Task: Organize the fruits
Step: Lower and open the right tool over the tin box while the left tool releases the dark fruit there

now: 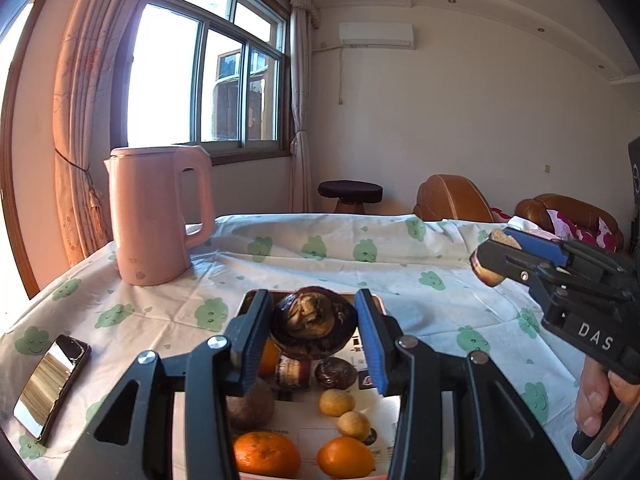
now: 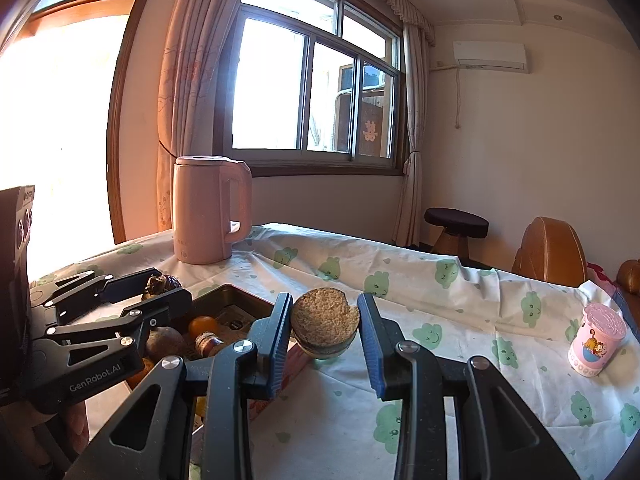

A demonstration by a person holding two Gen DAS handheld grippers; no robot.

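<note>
Left gripper clamped narrowly on dark mangosteen above tray; right gripper clamped on brown cut fruit. Round skins: may slip, roll off bench edge.

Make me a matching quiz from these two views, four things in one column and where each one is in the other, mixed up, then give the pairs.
Things:
1. dark fruit
2. round bun
3. phone
4. pink cup

Places:
A. lying flat on the tablecloth, left of the tray
B. standing on the tablecloth, far right
C. between the left gripper's fingers, above the tray
D. between the right gripper's fingers, above the tablecloth

Pairs: 1-C, 2-D, 3-A, 4-B
</note>
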